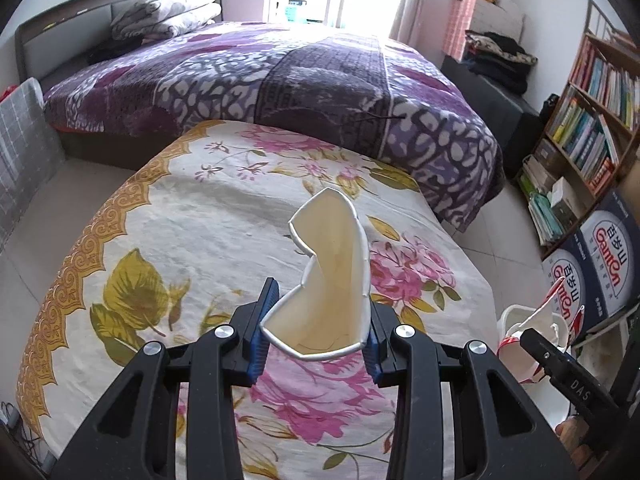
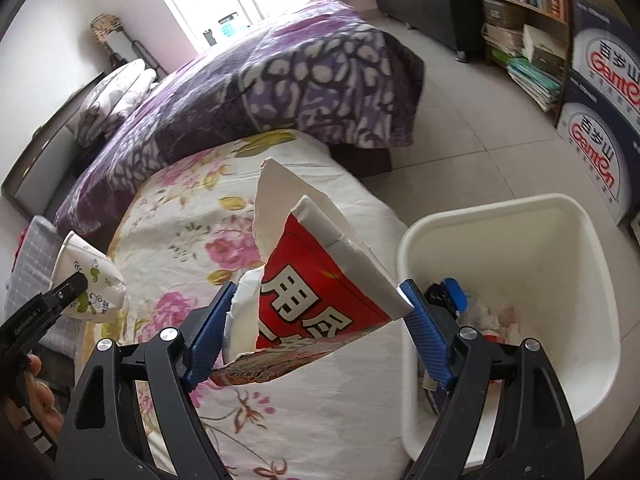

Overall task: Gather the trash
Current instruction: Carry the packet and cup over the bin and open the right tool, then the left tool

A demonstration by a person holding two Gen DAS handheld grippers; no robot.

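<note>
Crushed paper cup (image 1: 332,276): squashed flat, rim bent into a jagged outline, cream inside facing the left wrist camera; held above the floral cloth, clear of it. In the right wrist view its outside shows a green leaf print (image 2: 90,280).
Left gripper (image 1: 318,336): blue pads pressed on both sides of the cup's lower rim, pinching it.
Torn red carton (image 2: 316,280): ripped cardboard, white inside, red face with large white characters; it sits between the right tool's fingers, over the edge of the cloth beside the bin.
Right gripper (image 2: 316,332): jaws spread wide, the left pad against the carton's torn edge, the right pad at its upper corner; it grips the carton across that width.
White bin (image 2: 560,240): plastic, open-topped, on the floor just right of the table; crumpled paper scraps and a blue item lie at its bottom. The right finger overlaps its near rim in the view.
Floral cloth (image 1: 180,240): white with pink roses, olive leaves and a gold border, covering the table under both tools.
Bed (image 1: 300,76): purple patterned blanket, directly behind the table, with folded pillows (image 1: 172,8) at its head.
Bookshelf (image 1: 592,120): crowded with books, against the right wall.
Water cartons (image 1: 600,256): stacked, printed boxes, on the floor just behind the bin.
Hand (image 2: 36,392): fingers at the left edge of the right wrist view, on the left tool's handle.
</note>
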